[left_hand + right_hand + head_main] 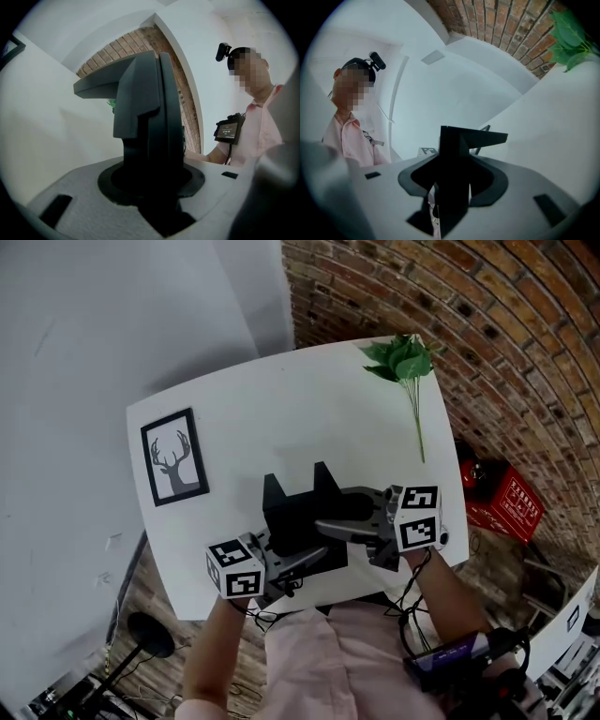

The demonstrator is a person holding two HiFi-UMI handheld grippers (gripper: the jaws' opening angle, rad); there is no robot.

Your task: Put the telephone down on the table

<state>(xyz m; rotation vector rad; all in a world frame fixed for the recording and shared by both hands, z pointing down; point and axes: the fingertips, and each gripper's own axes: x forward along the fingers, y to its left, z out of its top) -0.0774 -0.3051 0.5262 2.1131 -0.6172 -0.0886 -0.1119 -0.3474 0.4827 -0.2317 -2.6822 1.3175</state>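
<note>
The black telephone [298,510] was over the near part of the white table [281,409], close to the front edge and the person's body; whether its base touched the top could not be told. The left gripper [298,563] clamped its near left side and the right gripper [342,521] clamped its right side, each pair of jaws pressed onto a dark panel of the body. Bare tabletop lay open beyond the telephone and to either side of it, out to the rounded corners. A framed stag picture [173,457] lay flat near the left edge, well apart from the telephone, and a green leafy sprig [405,367] lay at the far right corner with its thin stem running along the right edge. Neither stood in the way. A red crate [502,498] sat on the floor past the right edge, against a brick wall [450,296]; a plain pale wall [94,334] lay to the left. The telephone was matt, angular and hard-edged, with two blocky risers; the table was smooth.
</note>
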